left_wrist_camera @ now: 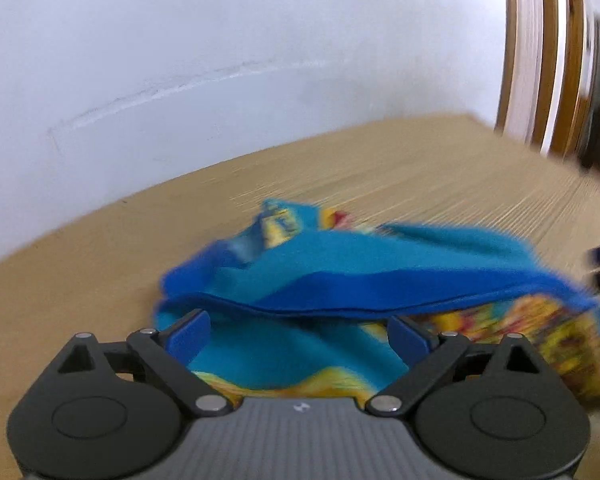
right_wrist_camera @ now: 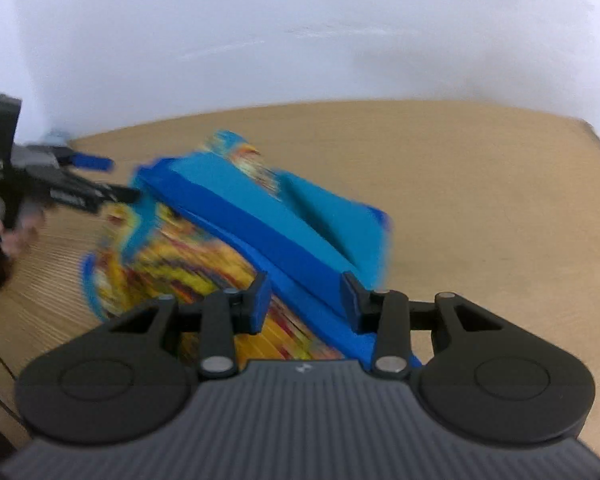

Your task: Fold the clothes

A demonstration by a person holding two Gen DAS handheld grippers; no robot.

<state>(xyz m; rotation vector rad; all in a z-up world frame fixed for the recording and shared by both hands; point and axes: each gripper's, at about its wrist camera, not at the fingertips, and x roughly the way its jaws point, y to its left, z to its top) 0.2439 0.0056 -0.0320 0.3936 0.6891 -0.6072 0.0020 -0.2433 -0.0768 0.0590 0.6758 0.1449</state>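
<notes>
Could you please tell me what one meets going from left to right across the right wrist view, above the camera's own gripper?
The person's hand → the left gripper → the blue and yellow garment → bare wooden table.

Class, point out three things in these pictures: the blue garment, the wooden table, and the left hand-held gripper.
garment (right_wrist_camera: 260, 208), right wrist view, on its turquoise panel.
table (right_wrist_camera: 480, 184), right wrist view, on bare wood right of the cloth.
left hand-held gripper (left_wrist_camera: 298, 334), left wrist view, midway between its blue fingertips.
</notes>
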